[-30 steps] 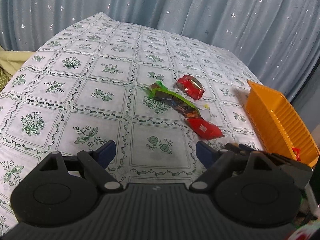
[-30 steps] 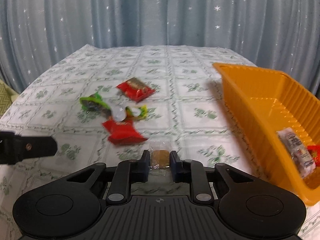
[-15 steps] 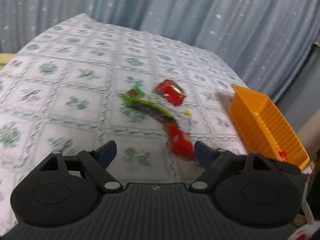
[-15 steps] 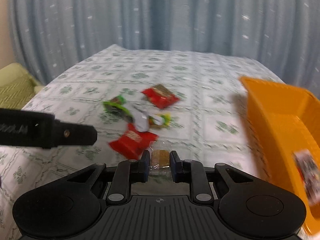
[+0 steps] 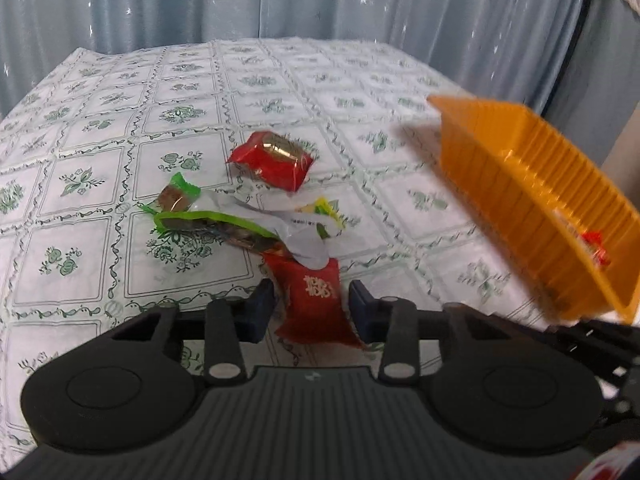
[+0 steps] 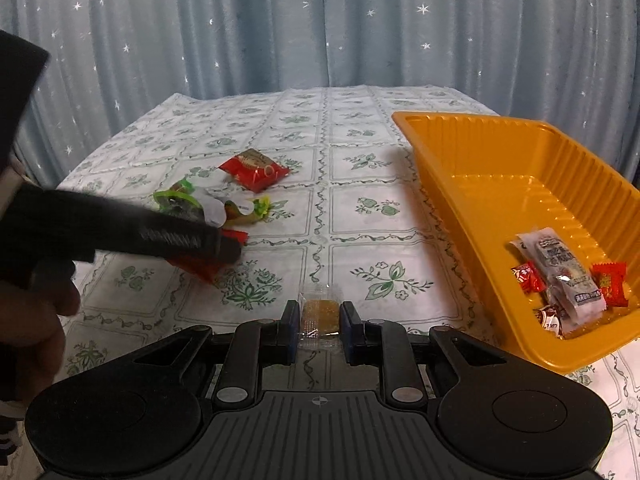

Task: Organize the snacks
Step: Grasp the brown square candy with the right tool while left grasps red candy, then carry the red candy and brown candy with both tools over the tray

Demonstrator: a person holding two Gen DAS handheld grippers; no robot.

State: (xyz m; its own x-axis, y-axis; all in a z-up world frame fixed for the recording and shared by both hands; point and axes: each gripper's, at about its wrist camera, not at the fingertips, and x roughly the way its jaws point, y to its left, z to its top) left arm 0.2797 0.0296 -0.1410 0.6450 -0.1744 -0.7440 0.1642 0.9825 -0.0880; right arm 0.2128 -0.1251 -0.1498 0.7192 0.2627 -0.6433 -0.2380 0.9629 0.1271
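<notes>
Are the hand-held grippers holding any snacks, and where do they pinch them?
The right hand-held gripper pinches a clear-wrapped brown snack by its two sides. The left hand-held gripper is closing around the red packet, not gripping yet.

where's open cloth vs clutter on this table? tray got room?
Free: the tablecloth strip between the snack pile and the orange tray, plus everything behind the red packet toward the curtain. The tray's far half is bare; wrapped snacks fill its near corner. Crowded: the pile, where the left gripper is closing around a red sachet.
</notes>
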